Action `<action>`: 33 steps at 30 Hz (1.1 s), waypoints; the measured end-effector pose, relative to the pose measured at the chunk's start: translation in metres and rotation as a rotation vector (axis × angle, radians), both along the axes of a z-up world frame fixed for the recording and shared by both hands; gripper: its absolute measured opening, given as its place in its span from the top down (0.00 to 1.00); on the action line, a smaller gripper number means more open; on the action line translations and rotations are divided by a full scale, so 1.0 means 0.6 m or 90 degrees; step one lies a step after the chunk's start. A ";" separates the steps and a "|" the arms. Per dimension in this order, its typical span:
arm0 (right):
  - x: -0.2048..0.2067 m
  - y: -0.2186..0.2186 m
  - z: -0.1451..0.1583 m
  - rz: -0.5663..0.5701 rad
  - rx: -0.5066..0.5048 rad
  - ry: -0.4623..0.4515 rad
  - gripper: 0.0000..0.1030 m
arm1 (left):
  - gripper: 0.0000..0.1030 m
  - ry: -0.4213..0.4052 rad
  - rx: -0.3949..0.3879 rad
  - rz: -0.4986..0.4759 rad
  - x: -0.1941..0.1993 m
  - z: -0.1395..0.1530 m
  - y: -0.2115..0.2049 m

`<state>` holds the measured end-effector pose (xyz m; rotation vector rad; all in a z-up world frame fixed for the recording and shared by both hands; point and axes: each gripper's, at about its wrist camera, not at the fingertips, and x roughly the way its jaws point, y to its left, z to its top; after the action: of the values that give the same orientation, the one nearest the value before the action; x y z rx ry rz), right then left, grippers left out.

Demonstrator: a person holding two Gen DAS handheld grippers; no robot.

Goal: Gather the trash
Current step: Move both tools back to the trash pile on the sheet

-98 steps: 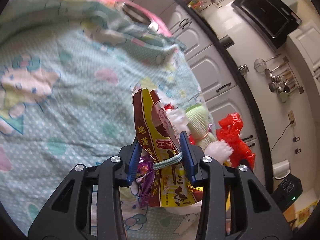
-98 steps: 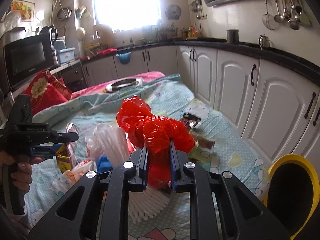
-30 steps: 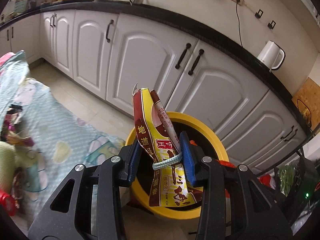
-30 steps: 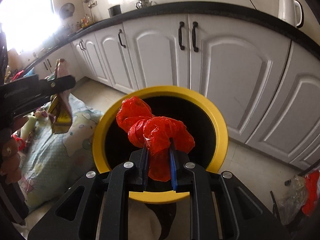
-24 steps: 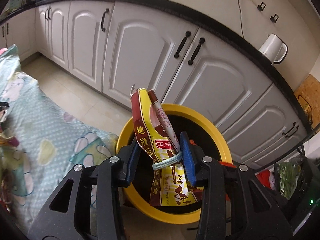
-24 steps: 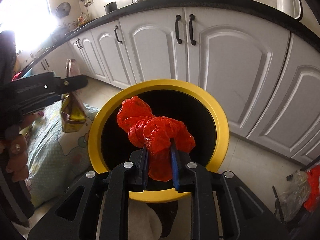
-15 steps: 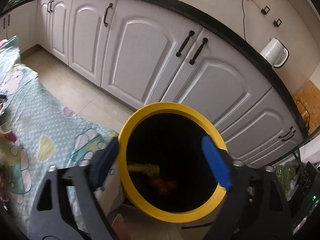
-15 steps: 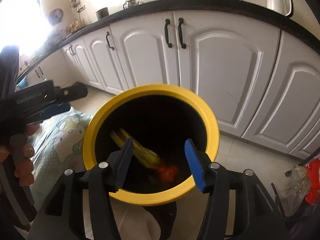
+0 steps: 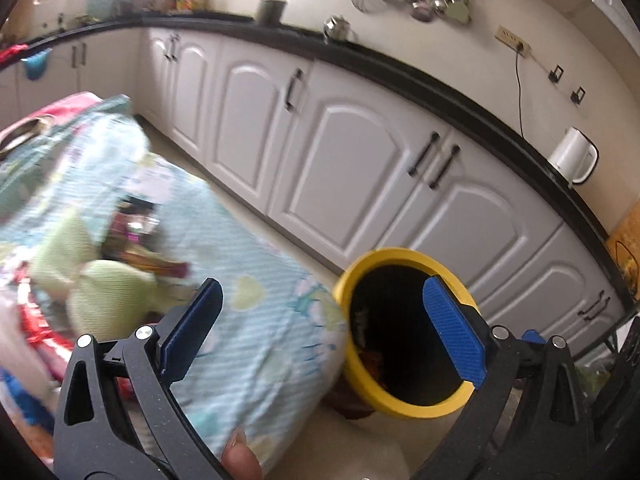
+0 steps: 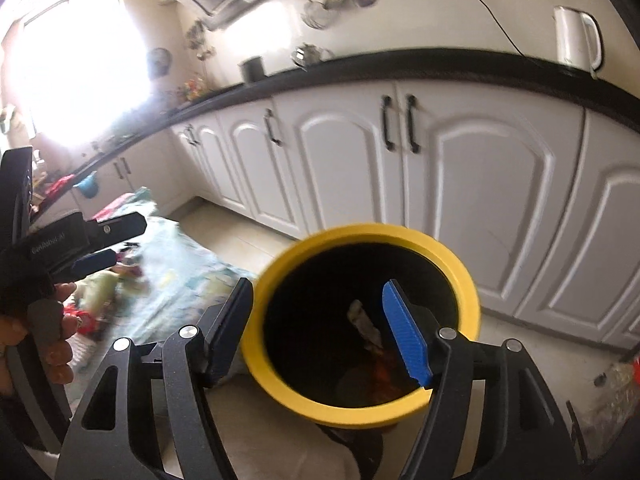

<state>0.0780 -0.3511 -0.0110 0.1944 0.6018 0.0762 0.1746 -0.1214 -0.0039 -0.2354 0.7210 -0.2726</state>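
Both loads are gone from the jaws since a second ago: the yellow-and-brown snack wrapper has dropped out of the left gripper (image 9: pixel 320 320) and the red plastic bag out of the right gripper (image 10: pixel 320 320), and both sets of jaws have just been opening, with nothing between them now. Down in the yellow-rimmed bin (image 10: pixel 460 272) the trash is lying in the dark: a pale crumpled piece (image 10: pixel 364 324) and something red-orange (image 10: pixel 386 372) below it, too dim to read further. The right gripper is hanging right over the bin's mouth, tilting downward, blue pads spread wide and released. The left gripper is swinging away, the view smearing, its jaws fully spread; the bin (image 9: pixel 404 256) is sitting behind its right finger, with the bed's pale blue patterned cover (image 9: pixel 260 340) under the left one. More litter (image 9: pixel 132 248) is waiting on that cover, blurred. A hand (image 10: pixel 60 344) is gripping the left tool's handle at the right view's edge.
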 end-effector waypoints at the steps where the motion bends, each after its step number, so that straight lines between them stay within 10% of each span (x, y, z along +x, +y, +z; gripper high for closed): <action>1: -0.002 0.009 0.006 0.011 -0.001 -0.009 0.37 | 0.11 -0.007 0.001 0.009 -0.009 0.005 0.013; 33: -0.028 0.343 0.010 0.392 -0.067 -0.005 0.37 | 0.11 -0.069 0.005 0.251 -0.116 0.059 0.305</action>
<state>0.0610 -0.1452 -0.0051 -0.0986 0.6391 0.6385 0.1050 0.0613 0.0312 -0.3470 0.5548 0.0924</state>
